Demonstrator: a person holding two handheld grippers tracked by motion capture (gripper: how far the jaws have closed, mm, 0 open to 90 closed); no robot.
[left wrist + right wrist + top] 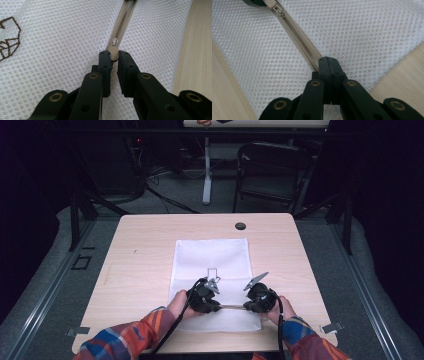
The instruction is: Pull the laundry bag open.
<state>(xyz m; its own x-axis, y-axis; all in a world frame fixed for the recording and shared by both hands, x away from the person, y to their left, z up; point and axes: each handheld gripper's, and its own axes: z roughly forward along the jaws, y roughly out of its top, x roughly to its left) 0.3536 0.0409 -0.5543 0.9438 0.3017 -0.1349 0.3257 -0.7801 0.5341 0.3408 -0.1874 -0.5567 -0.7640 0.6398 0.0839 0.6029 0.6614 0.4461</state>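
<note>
White mesh bag [211, 255] lying flat on the near middle of a light wooden table [140, 250], its near edge close to the table's front edge and a small dark outline emblem [213, 271] on its upper face. Along the near part of the bag runs a beige zipper [231, 307], seen in the high view as a thin pale line stretching between the two grippers. Left gripper [113, 58], held in the person's left hand [180, 302], has its jaws closed onto the beige pull tab [114, 53] of the zipper slider [114, 42]; the pads pinch the tab from both sides, with a narrow gap remaining behind the tab. Right gripper [327, 61], held in the right hand [283, 307], has its jaws pressed fully together at the end of the zipper tape [299, 42], where the tape meets the jaw tips; mesh cloth lies on both sides of the tips. In the right gripper view the zipper teeth appear meshed along the run from the jaw tips toward the slider [277, 9] at the top left, just beside the dark tip of the other gripper. Both grippers sit low over the bag, near each other, left and right of the zipper run. Plaid sleeves [135, 335] enter from the bottom of the high view. A folding chair [272, 170] stands beyond the table, and a dark round grommet [240, 226] sits near the table's far edge.
</note>
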